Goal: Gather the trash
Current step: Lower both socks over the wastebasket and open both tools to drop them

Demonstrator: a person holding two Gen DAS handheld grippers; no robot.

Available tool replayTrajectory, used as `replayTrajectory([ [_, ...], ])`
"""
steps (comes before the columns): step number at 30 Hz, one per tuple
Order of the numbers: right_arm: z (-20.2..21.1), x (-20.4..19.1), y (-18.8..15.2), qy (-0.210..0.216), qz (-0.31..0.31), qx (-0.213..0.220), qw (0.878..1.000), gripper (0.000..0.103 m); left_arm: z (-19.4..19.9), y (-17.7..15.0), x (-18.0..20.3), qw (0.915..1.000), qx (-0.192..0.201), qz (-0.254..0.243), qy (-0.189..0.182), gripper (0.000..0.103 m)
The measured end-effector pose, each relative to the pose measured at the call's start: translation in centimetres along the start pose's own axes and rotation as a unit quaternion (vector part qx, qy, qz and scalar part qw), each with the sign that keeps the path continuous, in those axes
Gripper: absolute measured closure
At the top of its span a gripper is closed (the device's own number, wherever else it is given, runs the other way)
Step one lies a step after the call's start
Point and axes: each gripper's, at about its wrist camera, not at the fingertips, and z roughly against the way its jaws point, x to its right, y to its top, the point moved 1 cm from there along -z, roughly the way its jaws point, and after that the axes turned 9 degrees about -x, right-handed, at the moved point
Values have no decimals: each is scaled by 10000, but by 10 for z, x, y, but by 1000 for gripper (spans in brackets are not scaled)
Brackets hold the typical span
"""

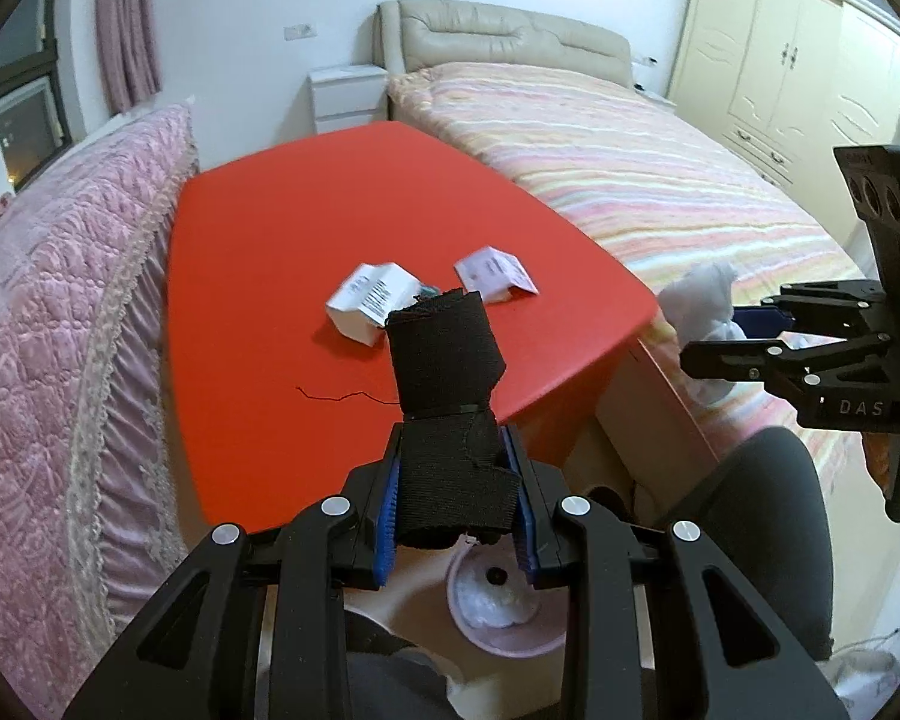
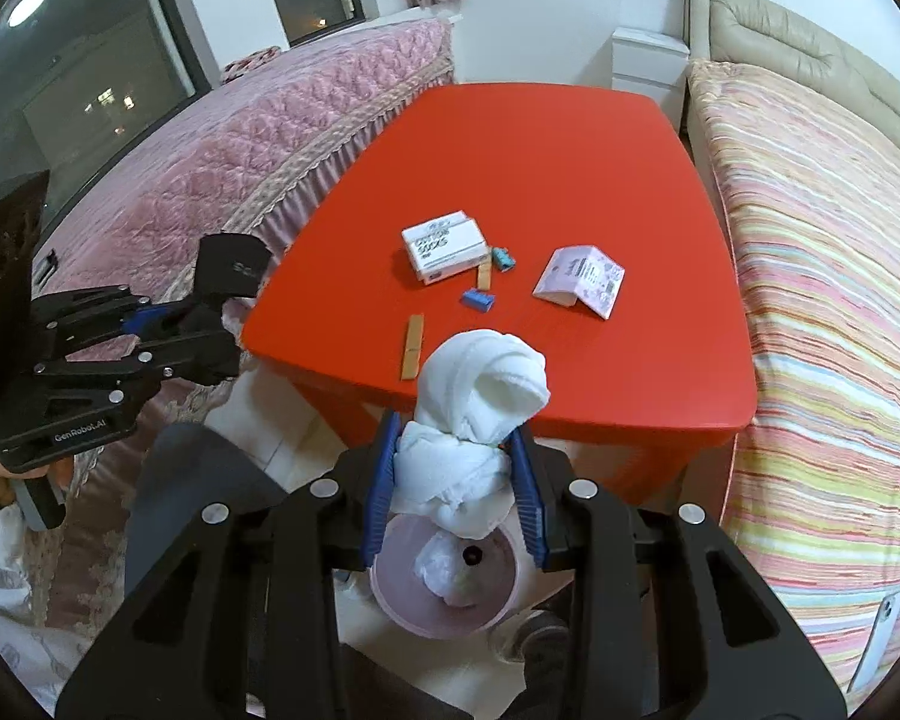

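The red desk [image 2: 510, 180] carries two white cartons, their print blurred. Below, a pink bin [image 2: 444, 594] is partly hidden behind both tools. The left tool [image 1: 457, 504] clamps a black fabric roll [image 1: 444, 360]; the right tool [image 2: 453, 483] clamps a white cloth bundle [image 2: 480, 396] above the bin.

My two feeds are evenly bright under soft indoor light, and colours read true. In the right wrist view a round ceiling lamp [image 2: 30, 3] mirrors in the dark window [image 2: 78, 60], with smaller lit specks beside it. The red table [image 1: 330, 228] carries a mild sheen and only faint shadows under the small boxes. Straight lines bow hard toward the rims, and black corners frame each fisheye circle. The white box [image 1: 369, 300] smears slightly from motion; far furniture stays soft.
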Motion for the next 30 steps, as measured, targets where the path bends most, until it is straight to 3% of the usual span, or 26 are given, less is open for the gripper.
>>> replayTrajectory([
  [16, 2, -14, -54, 326, 131, -196, 9992, 67, -2, -45, 29, 9986, -368, -166, -339, 73],
  [30, -2, -15, -62, 563, 92, -304, 9979, 66, -12, -52, 40, 9969, -552, -252, -493, 72],
])
